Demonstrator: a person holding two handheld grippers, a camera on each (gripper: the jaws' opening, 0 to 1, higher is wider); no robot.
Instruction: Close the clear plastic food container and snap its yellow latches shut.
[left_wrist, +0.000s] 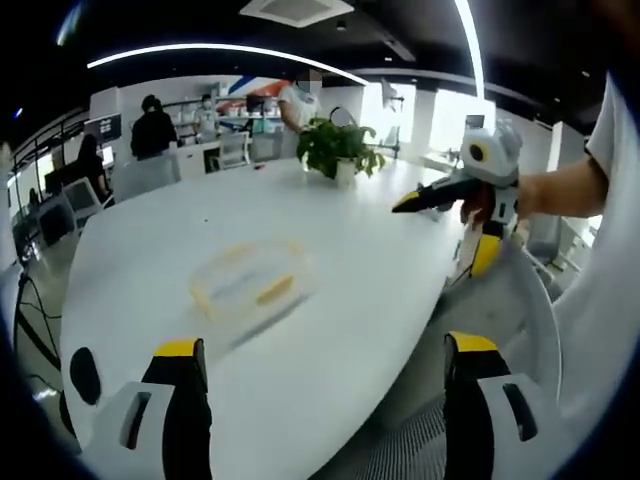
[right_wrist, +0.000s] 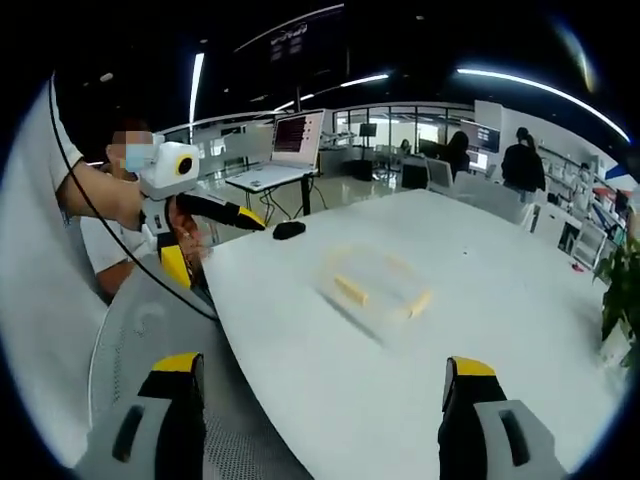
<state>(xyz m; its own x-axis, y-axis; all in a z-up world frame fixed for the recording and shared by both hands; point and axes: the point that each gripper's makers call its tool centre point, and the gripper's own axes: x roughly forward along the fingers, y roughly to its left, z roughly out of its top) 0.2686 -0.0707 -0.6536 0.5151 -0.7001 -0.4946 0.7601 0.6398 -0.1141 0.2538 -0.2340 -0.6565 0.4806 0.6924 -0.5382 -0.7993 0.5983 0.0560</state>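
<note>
The clear plastic food container (left_wrist: 247, 283) with yellow latches (left_wrist: 274, 290) rests alone mid-surface (left_wrist: 350, 230), well apart from both claws. Left claw (left_wrist: 325, 375) and right claw (right_wrist: 320, 385) are wide open and empty, positioned for approach from opposite sides

The white surface (left_wrist: 330, 250) extends ahead of the left gripper. At its far end stands a potted plant (left_wrist: 337, 148). Ahead of the right gripper, near the surface's far left edge, lies a black mouse (right_wrist: 289, 229). Beyond it is an open laptop (right_wrist: 285, 150) on a desk. People (left_wrist: 152, 128) sit at desks far behind.
</note>
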